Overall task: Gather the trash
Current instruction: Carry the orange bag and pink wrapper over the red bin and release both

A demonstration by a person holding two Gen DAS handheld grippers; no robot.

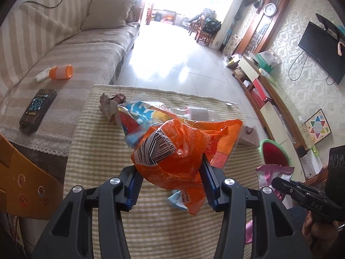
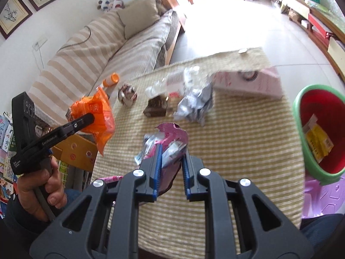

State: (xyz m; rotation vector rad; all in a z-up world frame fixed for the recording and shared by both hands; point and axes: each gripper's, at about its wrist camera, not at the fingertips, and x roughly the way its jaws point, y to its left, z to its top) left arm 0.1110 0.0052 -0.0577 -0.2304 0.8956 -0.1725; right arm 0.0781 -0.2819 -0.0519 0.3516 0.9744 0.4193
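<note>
Your left claw (image 1: pixel 170 180) is clamped on the crumpled orange wrapper (image 1: pixel 179 151), which bulges between both blue pads above the striped surface (image 1: pixel 151 226); your right claw (image 2: pixel 171 172) is squeezed tight on the pink wrapper (image 2: pixel 172 136), which sticks up past the fingertips. Just beyond on the surface lie a crumpled silver wrapper (image 2: pixel 194 105), a small brown packet (image 2: pixel 156 106) and a crumpled brown paper ball (image 2: pixel 127 93). To your right, beside the surface, stands the green-rimmed red bin (image 2: pixel 323 129).
</note>
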